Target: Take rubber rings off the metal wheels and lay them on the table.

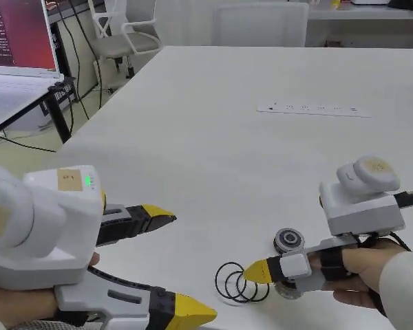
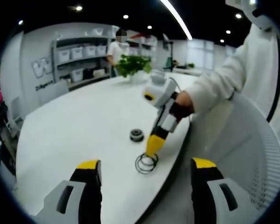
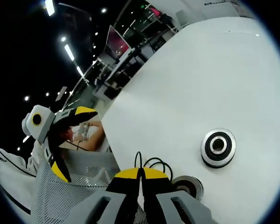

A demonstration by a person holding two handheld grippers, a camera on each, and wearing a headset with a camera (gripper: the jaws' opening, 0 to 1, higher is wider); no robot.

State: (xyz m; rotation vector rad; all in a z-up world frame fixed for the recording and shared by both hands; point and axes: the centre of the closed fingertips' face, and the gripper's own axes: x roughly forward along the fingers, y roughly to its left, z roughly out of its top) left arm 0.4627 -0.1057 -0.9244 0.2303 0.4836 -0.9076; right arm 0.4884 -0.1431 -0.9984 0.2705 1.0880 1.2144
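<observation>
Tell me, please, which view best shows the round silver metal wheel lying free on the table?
The right gripper view: the round silver metal wheel is close and large, its rim and dark hub clear. The head view and the left gripper view show it whole but small.

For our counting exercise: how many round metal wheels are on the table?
2: one round metal wheel stands clear; the second wheel lies partly hidden beside the right gripper.

Near the worktop's (image 1: 227,151) front edge, the right claw (image 1: 251,273), jaws together, touches a pile of black rubber rings (image 1: 233,285). A metal wheel (image 1: 288,240) lies just beyond. The left claw (image 1: 187,267) is spread wide at the front left.
</observation>
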